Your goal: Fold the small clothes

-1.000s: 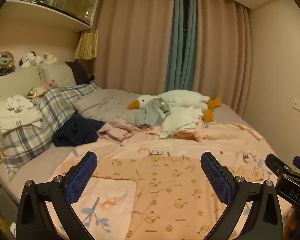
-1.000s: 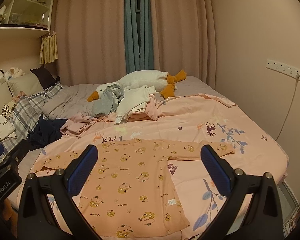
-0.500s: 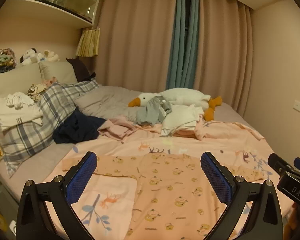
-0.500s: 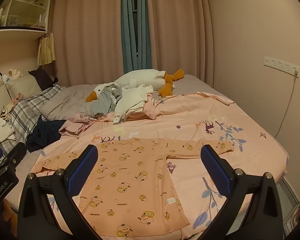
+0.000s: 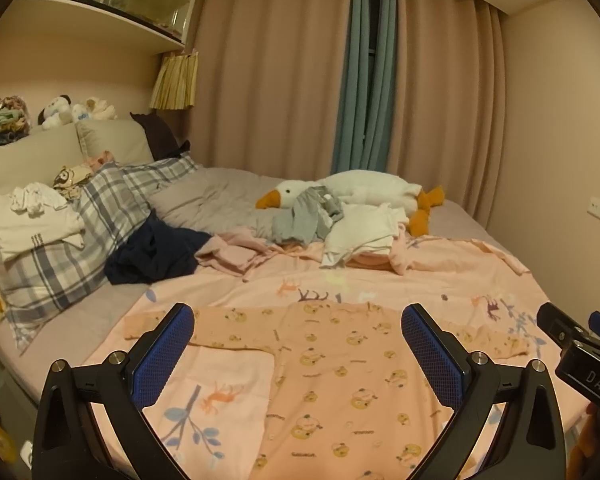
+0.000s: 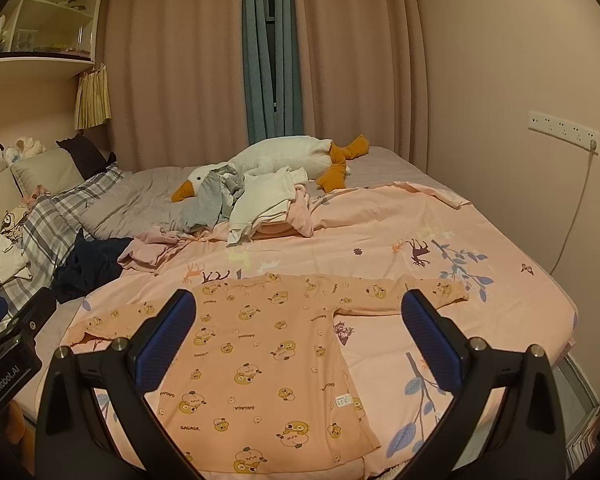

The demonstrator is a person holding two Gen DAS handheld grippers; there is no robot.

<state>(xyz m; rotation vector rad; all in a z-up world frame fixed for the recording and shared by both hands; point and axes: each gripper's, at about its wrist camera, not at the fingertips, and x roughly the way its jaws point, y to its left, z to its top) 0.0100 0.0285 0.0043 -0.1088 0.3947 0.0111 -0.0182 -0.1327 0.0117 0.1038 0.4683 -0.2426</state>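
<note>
Two handheld grippers are held side by side. The left gripper (image 5: 298,354) has its blue-padded fingers (image 5: 162,354) spread wide apart and holds nothing. The right gripper (image 6: 298,340) is likewise spread wide and empty, its blue pads (image 6: 432,340) facing inward.

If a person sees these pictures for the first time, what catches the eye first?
The orange long-sleeved shirt with cartoon prints lies spread flat on the pink bedspread, nearest both cameras. Behind it, a big white plush goose with orange beak lies under a heap of loose clothes.
</note>
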